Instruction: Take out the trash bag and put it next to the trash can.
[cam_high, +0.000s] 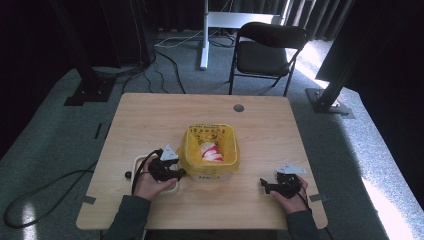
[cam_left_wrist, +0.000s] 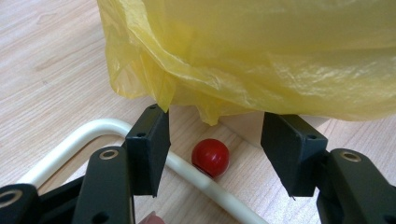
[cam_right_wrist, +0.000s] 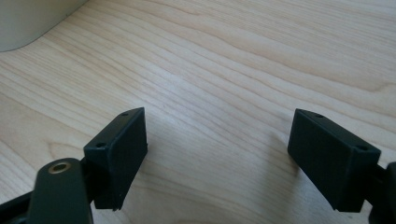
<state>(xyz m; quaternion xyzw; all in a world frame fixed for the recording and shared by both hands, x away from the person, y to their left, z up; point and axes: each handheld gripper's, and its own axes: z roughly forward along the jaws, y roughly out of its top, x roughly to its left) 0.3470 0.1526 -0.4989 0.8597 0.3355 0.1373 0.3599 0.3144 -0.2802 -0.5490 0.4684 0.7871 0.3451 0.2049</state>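
Observation:
A white bin lined with a yellow bag stands mid-table, with a crumpled red and white item inside. My left gripper sits at the bin's left front corner, above the rim of a white tray. In the left gripper view its jaws stand open under the hanging bag. A small red ball lies on the wood just past the tray rim, between the pads' lines and untouched. My right gripper rests open near the front right, over bare wood.
The bin's pale corner shows in the right gripper view. A cable hole is in the table's far side. Behind the table stand a black chair, a white stand leg and black frame posts, with cables on the carpet.

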